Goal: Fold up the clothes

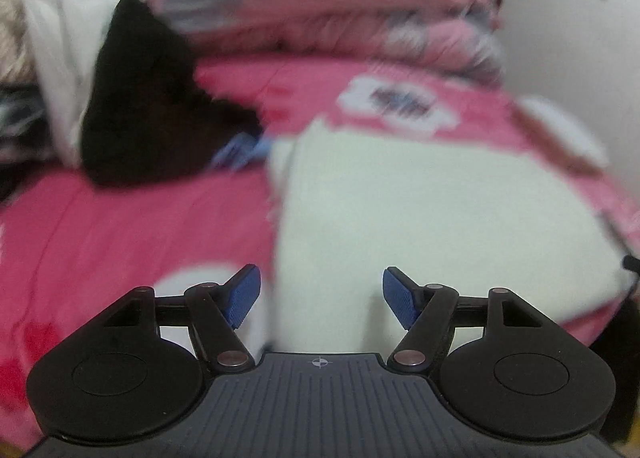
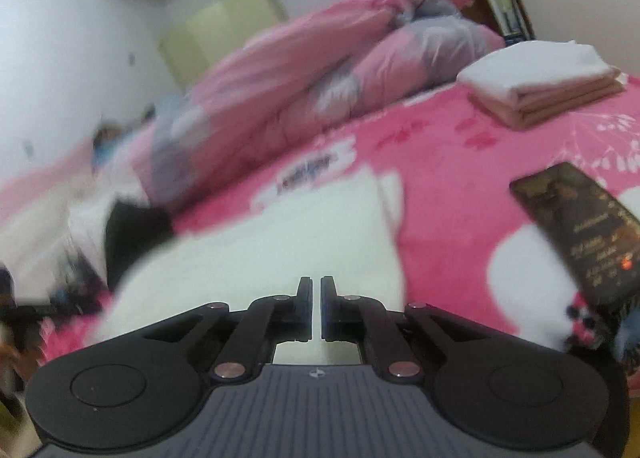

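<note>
Left wrist view: left gripper (image 1: 321, 292) released, jaws spread above white folded garment (image 1: 440, 226). Right gripper (image 2: 316, 308) clenched, grasping nothing visible.

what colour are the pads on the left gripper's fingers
Blue, on black arms; the pads show best in the left wrist view.

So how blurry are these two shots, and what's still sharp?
Left wrist view: motion blur smears the white garment, black garment and quilt; only the left gripper is crisp. Right wrist view: blur is heavy at left, while the folded stack, phone and right gripper stay fairly sharp.
</note>
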{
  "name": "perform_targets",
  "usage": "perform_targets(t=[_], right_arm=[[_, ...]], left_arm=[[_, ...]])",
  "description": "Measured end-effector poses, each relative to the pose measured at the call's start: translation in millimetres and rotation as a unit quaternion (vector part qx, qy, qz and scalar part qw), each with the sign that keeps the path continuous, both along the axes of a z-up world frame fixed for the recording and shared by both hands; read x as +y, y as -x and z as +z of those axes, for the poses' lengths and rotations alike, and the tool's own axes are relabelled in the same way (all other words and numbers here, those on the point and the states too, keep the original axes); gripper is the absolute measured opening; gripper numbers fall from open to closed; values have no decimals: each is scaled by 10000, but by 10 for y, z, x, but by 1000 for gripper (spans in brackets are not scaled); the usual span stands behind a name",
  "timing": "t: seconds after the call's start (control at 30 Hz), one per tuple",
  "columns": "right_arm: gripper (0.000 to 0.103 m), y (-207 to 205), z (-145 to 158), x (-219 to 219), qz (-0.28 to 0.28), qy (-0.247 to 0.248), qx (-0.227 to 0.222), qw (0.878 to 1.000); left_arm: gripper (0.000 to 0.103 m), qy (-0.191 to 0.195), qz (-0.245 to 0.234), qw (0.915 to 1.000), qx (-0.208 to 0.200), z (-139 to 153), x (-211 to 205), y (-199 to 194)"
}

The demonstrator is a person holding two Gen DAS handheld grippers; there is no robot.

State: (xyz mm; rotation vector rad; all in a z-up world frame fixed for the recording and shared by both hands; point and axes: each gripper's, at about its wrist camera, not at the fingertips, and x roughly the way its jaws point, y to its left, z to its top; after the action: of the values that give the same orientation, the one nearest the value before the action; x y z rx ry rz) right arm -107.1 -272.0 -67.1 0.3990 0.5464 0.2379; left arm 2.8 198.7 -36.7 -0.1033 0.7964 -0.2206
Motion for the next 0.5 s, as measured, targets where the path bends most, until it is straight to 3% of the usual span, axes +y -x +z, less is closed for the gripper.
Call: perform_targets(t=[0.03, 0.1, 0.13, 0.2, 0.33, 0.47, 0.5], right_arm=[[2, -32, -100, 8, -34, 80, 184, 9998], [1, -56, -252, -134, -172, -516, 302, 9981], [1, -53, -226, -202, -252, -736, 376, 9963], [2, 29, -57, -213, -330, -580, 172, 9976], [3, 277, 278, 97, 281, 54, -489, 9984], [3, 269, 286, 664, 1061, 622, -824, 9890], [3, 245, 240, 754, 1126, 737, -791, 9877]], left_arm=[[72, 181, 76, 9997, 114, -49, 60, -16], [70, 534, 216, 9979, 300, -83, 176, -35], [68, 500, 254, 9982, 214, -18, 201, 1], [66, 349, 180, 9992, -21, 86, 167, 89], [68, 72, -373, 9981, -476, 177, -105, 268], [74, -205, -923, 9912, -929, 268, -376, 447], [79, -534, -1149, 9873, -963, 208, -524, 482]])
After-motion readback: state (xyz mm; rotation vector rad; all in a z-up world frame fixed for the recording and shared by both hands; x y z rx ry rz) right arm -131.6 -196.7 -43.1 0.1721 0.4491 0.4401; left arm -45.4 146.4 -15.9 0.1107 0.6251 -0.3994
